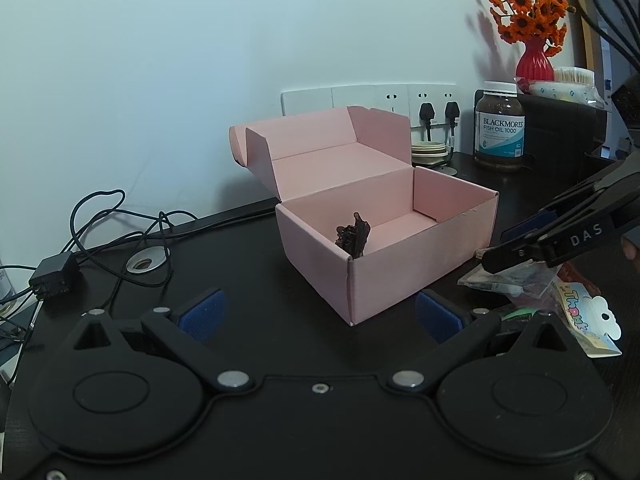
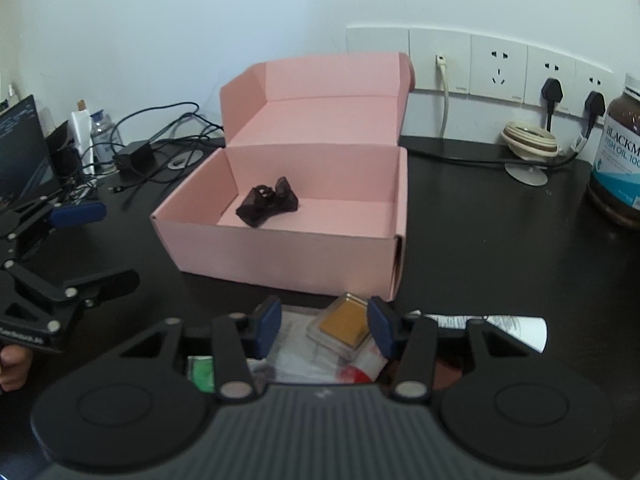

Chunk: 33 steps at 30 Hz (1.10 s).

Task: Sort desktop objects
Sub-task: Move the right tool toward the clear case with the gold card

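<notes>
An open pink cardboard box (image 1: pixel 416 256) (image 2: pixel 280 248) stands on the black desk with its lid up. A dark hair bow (image 1: pixel 354 236) (image 2: pixel 267 199) lies inside it. My left gripper (image 1: pixel 320 314) is open and empty, in front of the box. My right gripper (image 2: pixel 325 326) is open, its blue pads (image 2: pixel 269 326) on either side of a small clear case with an orange pad (image 2: pixel 345 326), not closed on it. The case lies on a pile of small packets (image 2: pixel 296 356) (image 1: pixel 516 284) in front of the box.
A fish oil bottle (image 1: pixel 499 126) (image 2: pixel 618 168), a red vase of orange flowers (image 1: pixel 534 60), wall sockets with plugs (image 2: pixel 552 90), a roll of tape (image 2: pixel 530 142), tangled cables and a charger (image 1: pixel 52 276), and a laptop (image 2: pixel 20 152) surround the box.
</notes>
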{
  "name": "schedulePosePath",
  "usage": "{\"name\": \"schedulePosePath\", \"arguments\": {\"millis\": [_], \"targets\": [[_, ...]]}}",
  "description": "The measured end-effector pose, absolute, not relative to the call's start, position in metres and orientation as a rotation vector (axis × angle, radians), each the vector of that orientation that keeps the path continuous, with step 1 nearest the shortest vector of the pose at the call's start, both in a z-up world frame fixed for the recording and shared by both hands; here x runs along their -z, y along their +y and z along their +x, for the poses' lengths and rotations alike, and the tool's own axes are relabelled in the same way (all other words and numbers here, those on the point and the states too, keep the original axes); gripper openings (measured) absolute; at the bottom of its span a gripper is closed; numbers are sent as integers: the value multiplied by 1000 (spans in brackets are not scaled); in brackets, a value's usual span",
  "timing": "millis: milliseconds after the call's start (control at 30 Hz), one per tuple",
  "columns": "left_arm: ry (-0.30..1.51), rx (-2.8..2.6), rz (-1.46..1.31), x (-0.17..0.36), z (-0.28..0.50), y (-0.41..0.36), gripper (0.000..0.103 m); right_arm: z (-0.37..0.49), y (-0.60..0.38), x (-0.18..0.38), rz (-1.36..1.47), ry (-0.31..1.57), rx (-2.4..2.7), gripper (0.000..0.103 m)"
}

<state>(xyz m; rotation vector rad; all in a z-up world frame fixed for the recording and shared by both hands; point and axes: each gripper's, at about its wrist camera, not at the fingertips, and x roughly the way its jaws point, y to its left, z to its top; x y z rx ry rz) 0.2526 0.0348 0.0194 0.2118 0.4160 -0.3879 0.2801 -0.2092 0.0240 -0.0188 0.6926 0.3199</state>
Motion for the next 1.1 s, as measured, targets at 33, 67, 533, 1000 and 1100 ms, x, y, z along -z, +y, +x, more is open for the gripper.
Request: {"name": "schedulePosePath", "arguments": {"millis": [33, 67, 533, 1000, 1100], "targets": [[415, 389, 215, -19, 252, 34, 103, 280, -209, -24, -24, 692, -319, 47], [413, 391, 218, -19, 252, 34, 103, 278, -208, -24, -29, 689, -319, 47], [416, 394, 213, -19, 252, 35, 103, 266, -208, -25, -62, 658, -326, 36], [416, 397, 214, -20, 253, 35, 103, 258, -203, -28, -89, 625, -351, 9], [417, 397, 210, -20, 253, 36, 103, 255, -203, -29, -89, 616, -353, 4]]}}
